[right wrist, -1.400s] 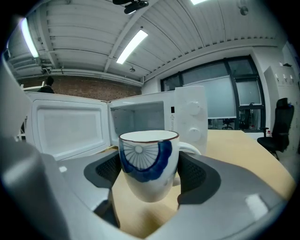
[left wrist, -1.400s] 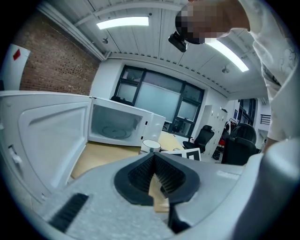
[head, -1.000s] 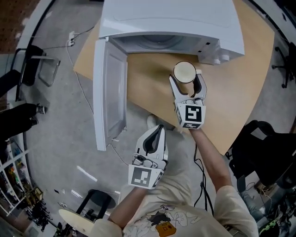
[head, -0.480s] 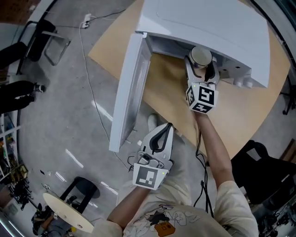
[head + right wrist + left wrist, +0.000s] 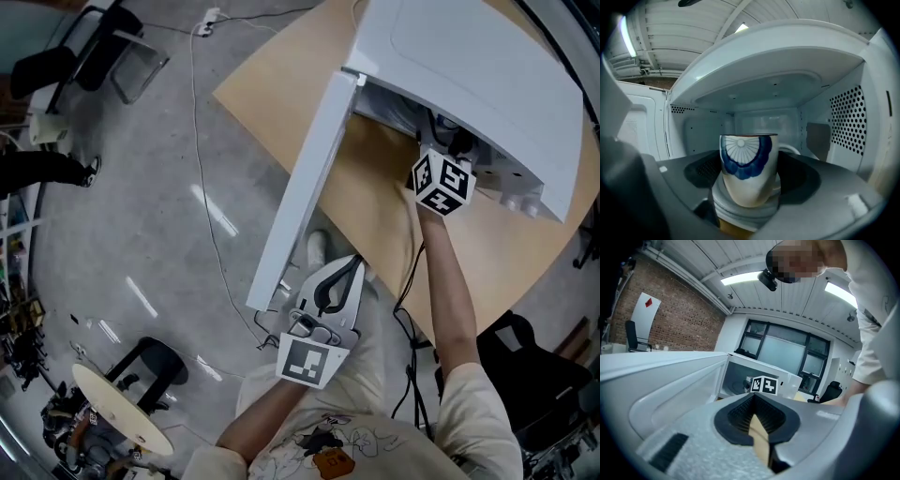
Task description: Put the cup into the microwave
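Note:
A white cup (image 5: 749, 168) with a blue flower print stands upright between the jaws of my right gripper (image 5: 749, 190), which is shut on it. Its handle points away to the right. The cup is at the mouth of the white microwave (image 5: 764, 108), with the cavity walls all around it. From the head view my right gripper (image 5: 442, 141) reaches under the microwave's (image 5: 469, 66) top, and the cup is hidden there. The door (image 5: 305, 187) stands wide open to the left. My left gripper (image 5: 349, 267) hangs shut and empty below the table's edge; the left gripper (image 5: 757, 423) faces the microwave.
The microwave sits on a tan wooden table (image 5: 384, 225). Its knobs (image 5: 520, 202) stick out at the right of the opening. Cables (image 5: 202, 122) run over the grey floor. A black stool (image 5: 155, 370) and a black chair (image 5: 525, 356) stand near the person.
My right gripper has carried the cup from above the table forward into the microwave's opening. The left gripper has stayed low and shut. The head view has swung round.

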The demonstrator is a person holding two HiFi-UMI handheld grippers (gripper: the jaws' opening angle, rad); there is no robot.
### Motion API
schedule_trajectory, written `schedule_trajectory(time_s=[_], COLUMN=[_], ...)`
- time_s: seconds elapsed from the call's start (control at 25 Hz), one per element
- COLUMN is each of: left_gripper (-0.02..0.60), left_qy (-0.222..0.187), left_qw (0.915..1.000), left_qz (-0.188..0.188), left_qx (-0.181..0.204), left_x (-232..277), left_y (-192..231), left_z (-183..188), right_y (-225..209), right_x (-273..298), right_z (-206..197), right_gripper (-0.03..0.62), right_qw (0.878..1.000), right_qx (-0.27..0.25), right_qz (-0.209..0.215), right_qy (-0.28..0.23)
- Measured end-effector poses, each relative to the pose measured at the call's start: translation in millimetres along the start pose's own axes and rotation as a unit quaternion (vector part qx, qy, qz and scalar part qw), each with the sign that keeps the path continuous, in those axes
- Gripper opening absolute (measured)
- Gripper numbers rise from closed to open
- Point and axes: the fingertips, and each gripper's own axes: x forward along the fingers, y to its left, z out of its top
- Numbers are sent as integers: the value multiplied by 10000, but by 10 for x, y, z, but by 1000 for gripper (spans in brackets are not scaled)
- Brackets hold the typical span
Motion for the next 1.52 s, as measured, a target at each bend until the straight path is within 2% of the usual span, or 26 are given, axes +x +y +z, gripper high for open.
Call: schedule_trajectory(time_s=[0.56,0.96,1.52], left_gripper=[3,3,3], left_qy=[-4,-35,-156], left_qw=[10000,10000,9994], left_qz=[-28,-49,-272], left_qx=[-28,-7,108], left_x=[-19,-58,-140], left_y=[67,50,-169], left_z=[43,59,127], right_y=[29,-16,127], right_x=[164,234,-256], right_z=[-87,-107,-20], right_gripper=[382,387,394], right_qw=[9995,9994,9990], right_qx=[-253,-202,-269], right_qz=[-41,-109,252], right_qy=[185,251,250])
